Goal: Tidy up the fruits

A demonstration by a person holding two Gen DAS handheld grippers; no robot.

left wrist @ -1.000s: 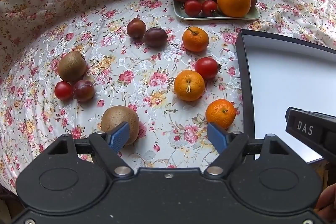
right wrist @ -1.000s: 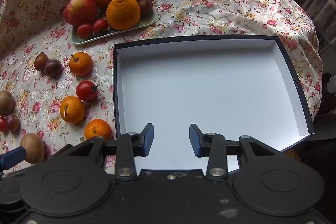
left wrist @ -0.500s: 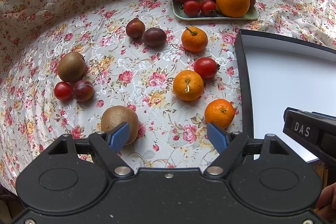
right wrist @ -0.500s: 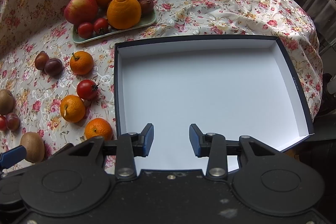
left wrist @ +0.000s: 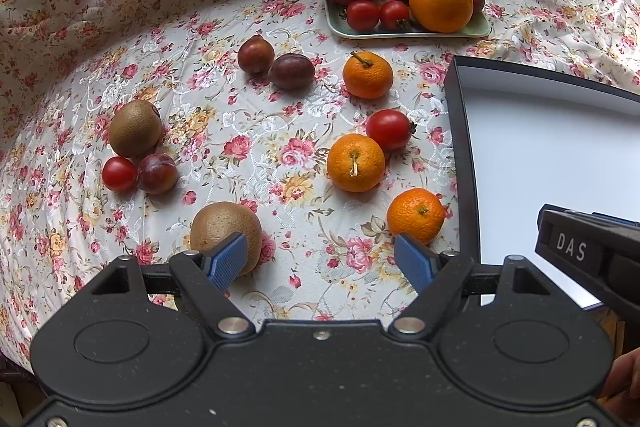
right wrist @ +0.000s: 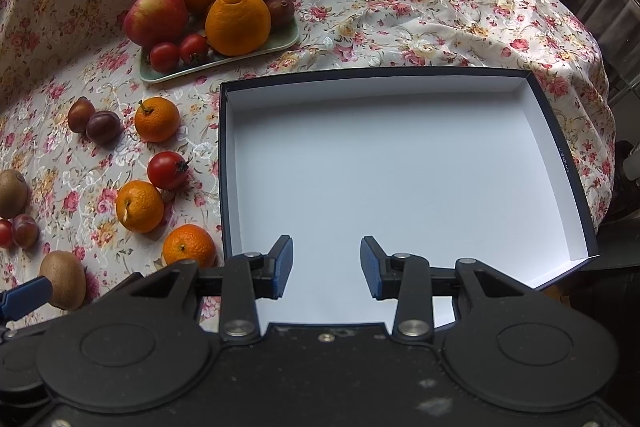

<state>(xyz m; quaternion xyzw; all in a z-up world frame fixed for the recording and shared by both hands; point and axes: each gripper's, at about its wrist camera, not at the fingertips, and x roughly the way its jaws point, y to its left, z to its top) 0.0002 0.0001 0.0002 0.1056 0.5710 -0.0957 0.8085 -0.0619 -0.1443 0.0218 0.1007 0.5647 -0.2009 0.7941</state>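
Three mandarins [left wrist: 356,163], two kiwis [left wrist: 226,237], plums [left wrist: 291,71] and tomatoes [left wrist: 389,129] lie scattered on a floral cloth [left wrist: 248,155] left of an open box [right wrist: 400,187] that holds nothing yet. Left gripper [left wrist: 320,259] hangs over the near cloth, jaws wide and empty, one blue pad in front of the nearest kiwi. Right gripper [right wrist: 326,267] sits over the box's near edge, jaws narrower, gripping nothing. A sensible start, judging by the layout, is for the left gripper to centre on one round fruit and close gently across its widest part, so it neither rolls nor bruises. The nearest kiwi's long axis seems to run roughly left to right, though the pad hides part of it. More fruit is heaped on a green tray [left wrist: 400,33] at the back.
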